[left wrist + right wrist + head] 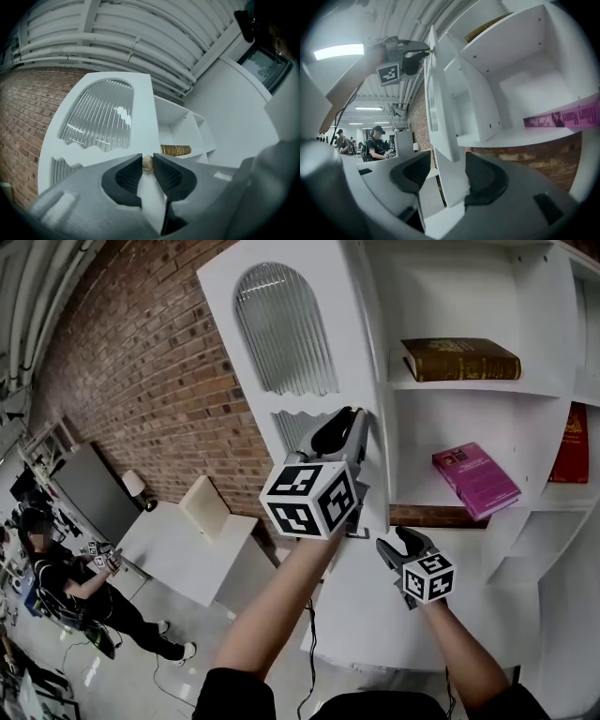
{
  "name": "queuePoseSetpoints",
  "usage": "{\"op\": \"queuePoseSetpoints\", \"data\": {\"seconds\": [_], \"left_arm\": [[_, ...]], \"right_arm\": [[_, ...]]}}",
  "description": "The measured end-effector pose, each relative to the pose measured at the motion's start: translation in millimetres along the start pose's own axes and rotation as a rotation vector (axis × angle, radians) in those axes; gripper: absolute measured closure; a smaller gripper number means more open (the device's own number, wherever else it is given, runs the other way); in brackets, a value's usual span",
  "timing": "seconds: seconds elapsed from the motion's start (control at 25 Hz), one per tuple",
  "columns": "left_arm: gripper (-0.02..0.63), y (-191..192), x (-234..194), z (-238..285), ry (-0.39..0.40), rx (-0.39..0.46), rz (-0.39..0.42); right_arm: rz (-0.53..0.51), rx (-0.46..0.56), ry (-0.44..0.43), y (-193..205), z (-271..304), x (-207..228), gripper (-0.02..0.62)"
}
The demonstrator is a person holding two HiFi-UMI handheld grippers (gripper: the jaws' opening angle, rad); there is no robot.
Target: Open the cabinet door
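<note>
"Brass knob [147, 162]: who holds it?"
"Left claw [147, 158] clenches it on the white cabinet door [281, 324], swung open. Right claw [446, 173] gapes, the door's lower corner between its jaws."

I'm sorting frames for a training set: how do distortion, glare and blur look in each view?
Head view: fisheye bows the brick wall and cabinet door. Left gripper view: black vignette, white glare on the door's ribbed glass, brass knob crisp in the left gripper. Right gripper view: ceiling light blown out, pink book stretched at the edge.
</note>
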State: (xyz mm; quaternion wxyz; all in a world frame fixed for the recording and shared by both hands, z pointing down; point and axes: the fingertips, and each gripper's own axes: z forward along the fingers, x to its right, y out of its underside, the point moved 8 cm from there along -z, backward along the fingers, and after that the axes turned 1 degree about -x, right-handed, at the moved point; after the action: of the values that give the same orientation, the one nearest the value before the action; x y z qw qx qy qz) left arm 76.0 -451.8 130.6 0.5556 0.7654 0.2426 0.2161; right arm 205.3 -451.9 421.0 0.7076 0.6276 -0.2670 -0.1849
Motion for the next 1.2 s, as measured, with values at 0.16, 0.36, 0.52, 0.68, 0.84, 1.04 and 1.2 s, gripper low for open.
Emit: {"op": "queuePoseSetpoints", "data": {"seconds": [0.16, 0.36, 0.52, 0.68, 0.84, 1.04, 1.2], "left_arm": [[0.523, 0.3, -0.9, 0.4, -0.005, 0.009, 0.003], [0.523, 0.6, -0.7, 0.4, -0.006, 0.009, 0.009], [0.523, 0.0, -0.4, 0.6, -0.011, 0.002, 0.017], [0.523, -1.1, 0.9, -0.5, -0.024, -0.004, 0.018], [0.523, -2.9, 2.8, -5.0, -0.044, -0.015, 0.04], [0.525, -8.9, 4.3, -16.1, -0.055, -0.035, 0.081], [0.523, -12.2, 2.0, -23.6, -0.033, -0.023, 0.04]], "right_arm": [[-0.012, -0.007, -0.023, -3.1, 12.8, 5.4, 0.386], [-0.028, -0.016, -0.037, -5.2, 20.2, 11.2, 0.428], [-0.055, -0.021, -0.051, -8.3, 21.7, 12.1, 0.505], [-0.07, -0.024, -0.061, -8.5, 20.8, 10.7, 0.509], [-0.084, -0.035, -0.073, -8.8, 18.5, 6.8, 0.515], [-0.108, -0.028, -0.1, -8.0, 12.9, -3.1, 0.522], [-0.121, -0.019, -0.104, -6.9, 9.5, -12.1, 0.526]]}}
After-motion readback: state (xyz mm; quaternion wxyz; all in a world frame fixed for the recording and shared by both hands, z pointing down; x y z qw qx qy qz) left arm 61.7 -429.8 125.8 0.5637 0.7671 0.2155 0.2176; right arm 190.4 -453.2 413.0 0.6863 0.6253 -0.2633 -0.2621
